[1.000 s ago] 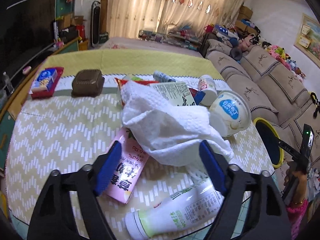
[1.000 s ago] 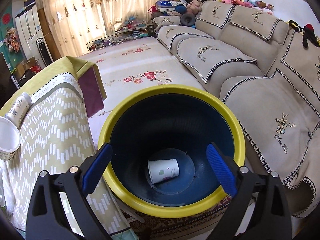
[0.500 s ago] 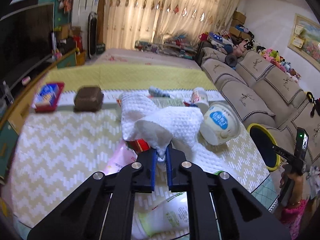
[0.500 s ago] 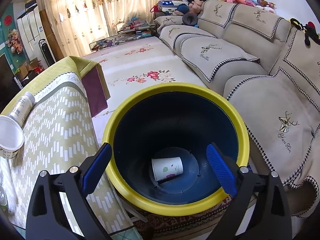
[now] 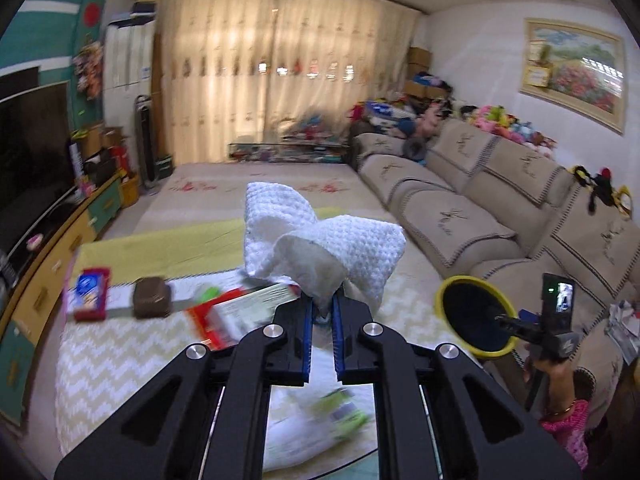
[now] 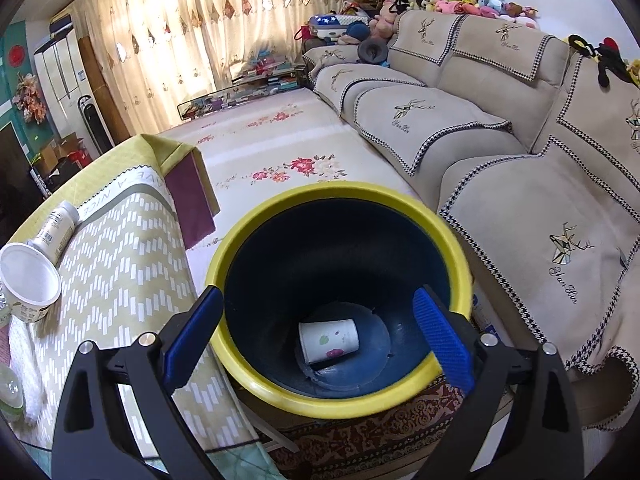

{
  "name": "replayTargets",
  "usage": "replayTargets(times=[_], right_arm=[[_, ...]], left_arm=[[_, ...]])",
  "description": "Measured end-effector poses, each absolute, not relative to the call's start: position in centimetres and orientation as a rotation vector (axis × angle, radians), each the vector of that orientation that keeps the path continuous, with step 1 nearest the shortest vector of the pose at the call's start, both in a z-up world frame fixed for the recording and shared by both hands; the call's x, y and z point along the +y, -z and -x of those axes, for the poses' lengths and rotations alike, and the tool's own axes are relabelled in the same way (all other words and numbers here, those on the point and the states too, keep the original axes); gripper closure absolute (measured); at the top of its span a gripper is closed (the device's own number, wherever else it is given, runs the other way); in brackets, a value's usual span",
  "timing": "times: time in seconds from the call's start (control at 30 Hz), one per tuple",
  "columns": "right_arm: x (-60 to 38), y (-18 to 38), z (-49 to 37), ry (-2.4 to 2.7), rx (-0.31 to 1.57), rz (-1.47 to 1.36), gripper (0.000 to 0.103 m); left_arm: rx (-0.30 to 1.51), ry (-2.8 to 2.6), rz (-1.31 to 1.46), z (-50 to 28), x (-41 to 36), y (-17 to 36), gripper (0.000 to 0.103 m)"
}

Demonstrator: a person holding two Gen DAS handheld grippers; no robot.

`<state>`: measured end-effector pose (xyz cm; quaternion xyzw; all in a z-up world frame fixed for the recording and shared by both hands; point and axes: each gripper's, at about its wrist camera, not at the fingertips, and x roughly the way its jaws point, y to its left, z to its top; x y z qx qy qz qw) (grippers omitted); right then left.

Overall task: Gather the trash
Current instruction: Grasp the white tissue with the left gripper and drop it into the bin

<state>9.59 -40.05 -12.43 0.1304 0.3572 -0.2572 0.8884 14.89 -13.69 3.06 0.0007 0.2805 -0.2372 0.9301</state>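
Left gripper (image 5: 322,312), clamped on white paper towel (image 5: 320,236) above bench (image 5: 120,348), has bin (image 5: 476,320) off to its right; right gripper (image 6: 316,328), wide open & empty, is directly over the bin.

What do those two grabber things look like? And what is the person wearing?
Both the left gripper and the right gripper have black plastic frames with triangular cut-outs, silver round screws and blue ribbed pads on the jaws. The person's hand shows a pink sleeve and a thin bracelet.
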Motion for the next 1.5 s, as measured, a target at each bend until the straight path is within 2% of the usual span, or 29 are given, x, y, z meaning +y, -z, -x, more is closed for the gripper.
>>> replayTargets(times=[0.4, 0.67, 0.83, 0.9, 0.97, 1.0, 1.27, 1.5], right_arm=[[-44.5, 11.0, -3.1, 0.639, 0.687, -0.313, 0.010], [-47.8, 11.4, 0.3, 0.695, 0.674, -0.369, 0.009], [-49.2, 12.2, 1.2, 0.709, 0.682, -0.402, 0.009], [-49.6, 12.4, 1.5, 0.712, 0.684, -0.410, 0.009], [-50.0, 12.7, 1.6, 0.713, 0.687, -0.417, 0.009], [-50.1, 12.7, 1.6, 0.713, 0.689, -0.420, 0.009], [-49.7, 13.0, 1.7, 0.707, 0.692, -0.432, 0.009], [-47.8, 12.8, 0.9, 0.668, 0.708, -0.409, 0.009]], left_arm=[[0.653, 0.765, -0.108, -15.1, -30.9, -2.5, 0.094], [0.778, 0.848, -0.200, -17.4, -44.1, 2.6, 0.094], [0.850, 0.837, -0.260, -19.5, -49.5, 6.8, 0.092], [0.877, 0.824, -0.290, -20.0, -51.0, 8.0, 0.081], [0.904, 0.814, -0.318, -20.3, -52.1, 9.1, 0.053], [0.920, 0.811, -0.335, -20.4, -52.8, 9.6, 0.049], [0.952, 0.819, -0.311, -20.4, -52.2, 9.7, 0.045], [0.831, 0.816, -0.194, -17.9, -43.9, 3.7, 0.033]])
